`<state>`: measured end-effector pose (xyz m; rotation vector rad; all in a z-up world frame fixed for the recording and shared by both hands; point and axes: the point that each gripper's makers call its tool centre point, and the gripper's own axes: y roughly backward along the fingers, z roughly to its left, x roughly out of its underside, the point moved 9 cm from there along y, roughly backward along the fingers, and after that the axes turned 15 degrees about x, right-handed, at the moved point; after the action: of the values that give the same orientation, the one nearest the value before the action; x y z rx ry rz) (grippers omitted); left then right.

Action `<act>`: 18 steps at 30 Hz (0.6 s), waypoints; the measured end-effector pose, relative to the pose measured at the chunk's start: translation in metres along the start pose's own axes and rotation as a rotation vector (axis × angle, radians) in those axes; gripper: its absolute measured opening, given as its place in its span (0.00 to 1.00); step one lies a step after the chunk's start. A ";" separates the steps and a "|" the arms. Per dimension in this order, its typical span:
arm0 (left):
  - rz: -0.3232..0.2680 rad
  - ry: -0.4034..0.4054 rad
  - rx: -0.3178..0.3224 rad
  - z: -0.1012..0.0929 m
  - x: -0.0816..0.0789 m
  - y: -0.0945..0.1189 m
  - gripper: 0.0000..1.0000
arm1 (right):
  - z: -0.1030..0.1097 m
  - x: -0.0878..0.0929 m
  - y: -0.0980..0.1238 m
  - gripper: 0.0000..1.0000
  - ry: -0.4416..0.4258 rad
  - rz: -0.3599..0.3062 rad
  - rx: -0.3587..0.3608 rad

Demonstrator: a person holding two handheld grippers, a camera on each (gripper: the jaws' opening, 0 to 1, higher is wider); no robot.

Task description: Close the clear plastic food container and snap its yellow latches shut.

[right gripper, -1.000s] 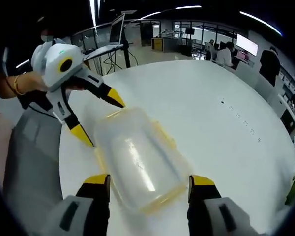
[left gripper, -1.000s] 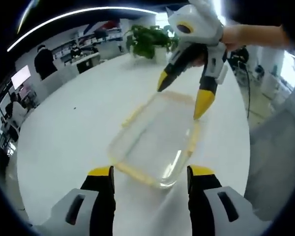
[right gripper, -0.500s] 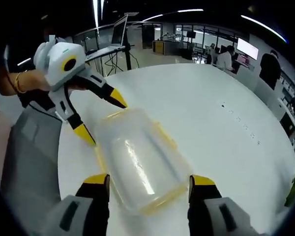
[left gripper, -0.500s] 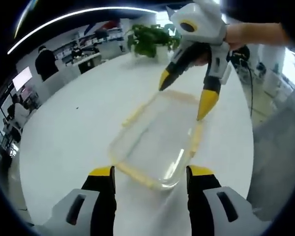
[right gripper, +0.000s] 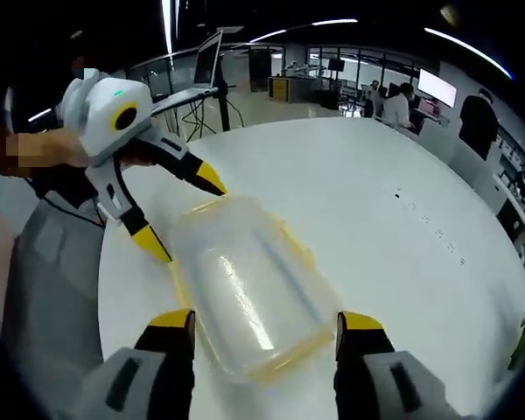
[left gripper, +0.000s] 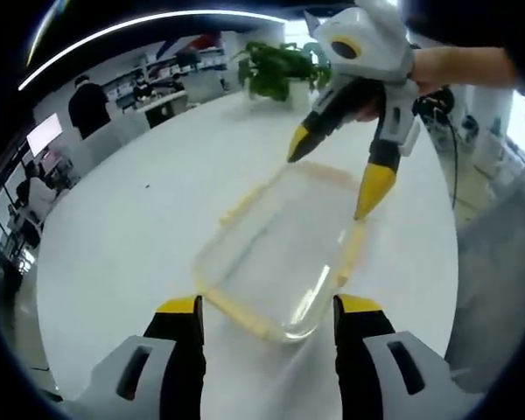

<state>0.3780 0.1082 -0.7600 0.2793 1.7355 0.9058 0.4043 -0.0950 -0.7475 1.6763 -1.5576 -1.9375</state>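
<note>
A clear plastic food container with its lid on lies flat on the white round table; pale yellow latches run along its edges. In the left gripper view my left gripper stands open at the container's near end, and the right gripper hovers open over the far end. In the right gripper view the same container lies between my open right gripper at its near end and the left gripper, open at the far end. Nothing is held.
A potted green plant stands at the table's far edge in the left gripper view. People sit at desks with screens in the background. A laptop on a stand is behind the table. Bare tabletop spreads around the container.
Both views have shifted slightly as the hands moved. The container lies where it was and both grippers stay open.
</note>
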 end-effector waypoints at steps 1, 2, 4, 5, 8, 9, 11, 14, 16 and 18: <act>0.000 0.002 -0.001 0.001 0.000 0.000 0.58 | 0.000 -0.002 -0.001 0.64 -0.002 0.000 0.002; 0.000 0.004 -0.001 0.003 0.000 0.000 0.58 | 0.000 -0.002 -0.002 0.64 -0.003 0.000 0.002; -0.001 0.006 -0.004 0.006 0.000 0.001 0.58 | -0.001 -0.004 -0.004 0.65 -0.006 -0.002 0.004; -0.001 0.006 -0.004 0.008 0.000 0.001 0.58 | -0.002 -0.005 -0.006 0.65 -0.007 -0.003 0.005; -0.002 0.009 -0.002 0.013 0.000 0.002 0.58 | -0.003 -0.008 -0.008 0.65 -0.010 -0.005 0.007; 0.000 0.008 -0.002 0.015 0.000 0.002 0.58 | -0.003 -0.010 -0.010 0.65 -0.013 -0.006 0.008; 0.005 0.005 -0.004 0.017 0.000 0.002 0.58 | -0.004 -0.011 -0.011 0.65 -0.014 -0.008 0.009; 0.009 0.008 -0.009 0.022 0.000 0.002 0.58 | -0.006 -0.015 -0.015 0.65 -0.017 -0.011 0.011; 0.007 0.011 -0.012 0.024 0.000 0.002 0.59 | -0.006 -0.016 -0.017 0.65 -0.019 -0.013 0.012; 0.004 0.014 -0.015 0.027 0.001 0.002 0.59 | -0.007 -0.019 -0.019 0.65 -0.021 -0.017 0.014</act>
<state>0.4017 0.1219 -0.7614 0.2671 1.7403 0.9251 0.4260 -0.0780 -0.7488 1.6853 -1.5726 -1.9633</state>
